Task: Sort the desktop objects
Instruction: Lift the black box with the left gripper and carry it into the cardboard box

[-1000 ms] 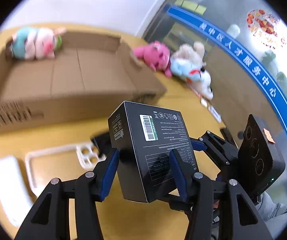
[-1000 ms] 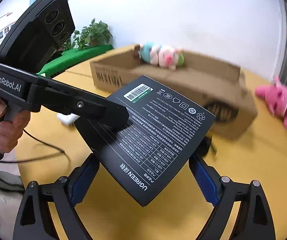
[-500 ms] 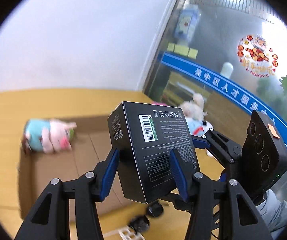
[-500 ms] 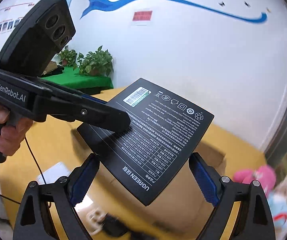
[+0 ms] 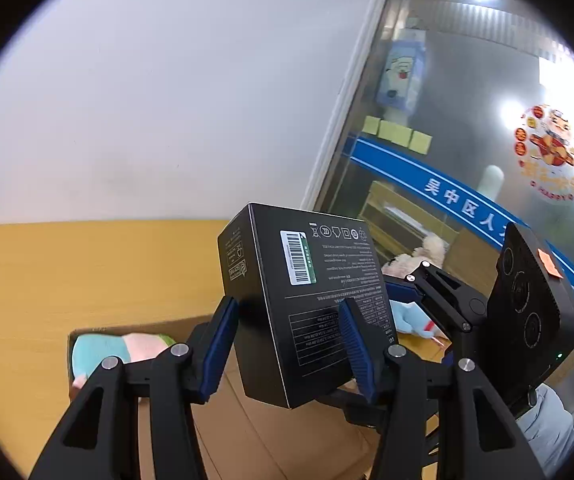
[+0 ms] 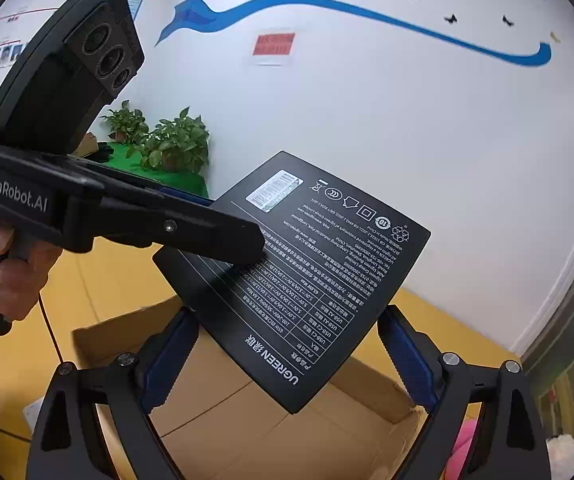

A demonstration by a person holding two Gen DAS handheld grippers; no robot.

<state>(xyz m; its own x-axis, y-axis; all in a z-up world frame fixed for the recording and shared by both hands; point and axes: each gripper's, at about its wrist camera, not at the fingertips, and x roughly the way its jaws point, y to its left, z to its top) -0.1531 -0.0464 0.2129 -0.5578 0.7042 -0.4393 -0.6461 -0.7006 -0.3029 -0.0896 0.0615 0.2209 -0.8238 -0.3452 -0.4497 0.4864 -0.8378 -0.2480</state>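
Observation:
A black UGREEN box (image 5: 303, 304) with a barcode label is held in the air by both grippers over an open cardboard box (image 5: 247, 432). My left gripper (image 5: 289, 344) is shut on its two broad faces. My right gripper (image 6: 287, 356) is shut on the box's (image 6: 307, 272) side edges; the left gripper's finger (image 6: 191, 228) presses its printed face. A teal-and-pink plush pig (image 5: 115, 350) lies in the cardboard box's far left corner. The cardboard box (image 6: 271, 432) also shows below the black box in the right wrist view.
Yellow tabletop (image 5: 67, 272) surrounds the cardboard box. Plush toys, cream (image 5: 427, 252) and light blue (image 5: 411, 320), lie on the table to the right; a pink one (image 6: 463, 448) shows beside the cardboard box. A white wall and glass partition stand behind. Potted plants (image 6: 167, 144) stand far left.
Both grippers have risen and tilted up with the black box, moving over the cardboard box. The table items below have dropped out of view. The grip is unchanged.

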